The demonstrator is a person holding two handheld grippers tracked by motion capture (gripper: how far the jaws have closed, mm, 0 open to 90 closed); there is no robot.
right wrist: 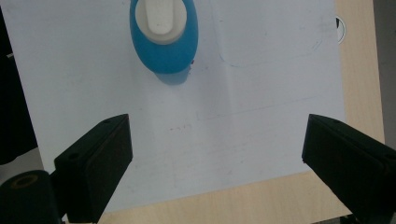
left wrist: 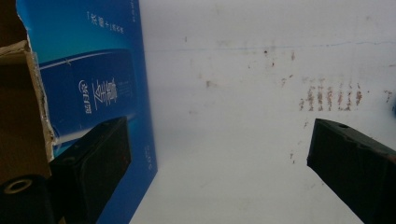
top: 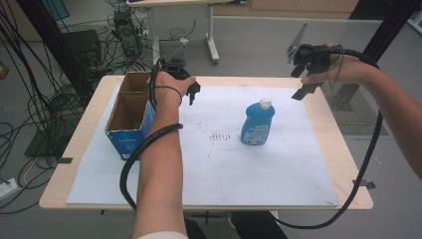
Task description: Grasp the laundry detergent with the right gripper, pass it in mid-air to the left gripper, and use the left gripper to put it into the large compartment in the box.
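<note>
You have a blue bottle (top: 256, 123) with a white cap (top: 265, 103) and a pale label, standing on a white sheet (top: 278, 164) speckled with rows of brownish-red marks (top: 219, 135). Your box (top: 130, 117) is glossy blue outside with white lettering, plain brown cardboard inside. Both claws are black; the bench (top: 343, 149) edge is light wood.

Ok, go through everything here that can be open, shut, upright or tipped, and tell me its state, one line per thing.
Blue bottle: upright on the white sheet, white cap on, untouched.
Cardboard box: upright, top open, nothing seen inside.
Left gripper: open, holding nothing, beside the box.
Right gripper: open, holding nothing, above the table's far edge.
</note>
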